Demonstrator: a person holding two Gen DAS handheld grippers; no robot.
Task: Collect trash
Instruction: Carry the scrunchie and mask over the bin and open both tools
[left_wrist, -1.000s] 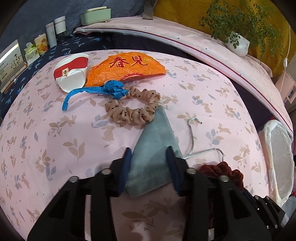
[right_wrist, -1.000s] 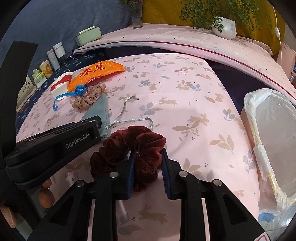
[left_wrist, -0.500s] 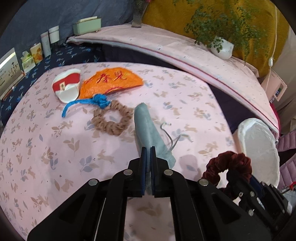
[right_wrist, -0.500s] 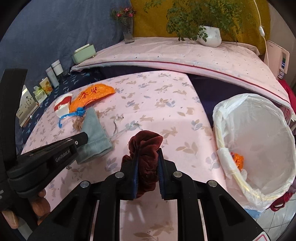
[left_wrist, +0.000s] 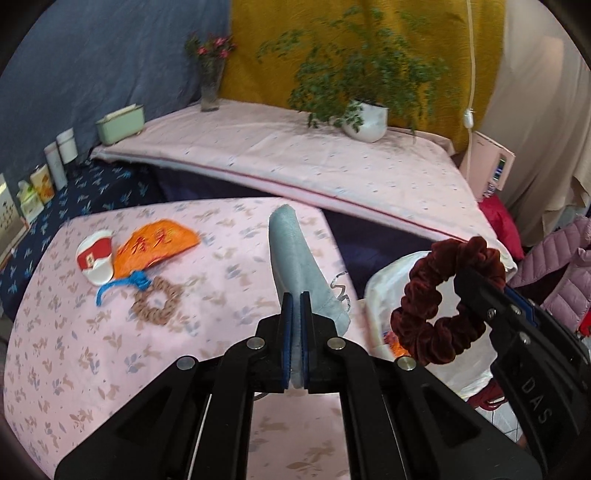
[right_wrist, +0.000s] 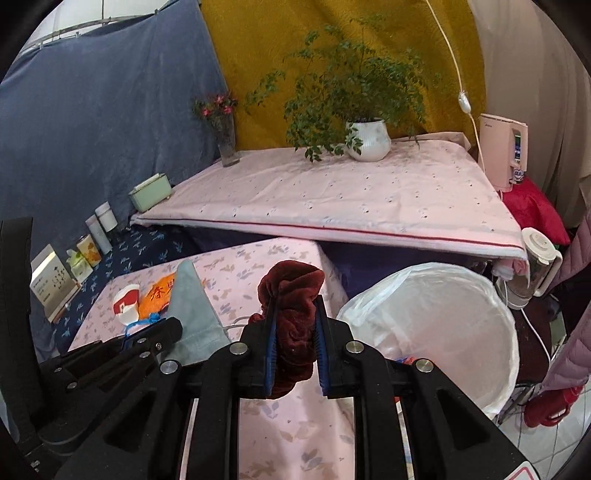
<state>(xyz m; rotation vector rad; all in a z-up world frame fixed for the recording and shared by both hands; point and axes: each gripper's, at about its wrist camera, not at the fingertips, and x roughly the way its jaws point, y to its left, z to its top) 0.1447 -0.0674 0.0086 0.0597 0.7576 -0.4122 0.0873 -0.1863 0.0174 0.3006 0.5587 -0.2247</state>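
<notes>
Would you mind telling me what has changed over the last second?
The left gripper shut on the grey mask and lifted it off the bed; the right gripper raised the maroon scrunchie it already held, and both moved toward the bin. The orange wrapper, beige scrunchie and white packet stayed put.

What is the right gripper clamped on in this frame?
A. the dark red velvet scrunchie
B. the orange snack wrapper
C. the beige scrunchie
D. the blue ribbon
A: the right gripper has its jaws closed on the dark red velvet scrunchie, lifted beside the white-lined trash bin.
</notes>
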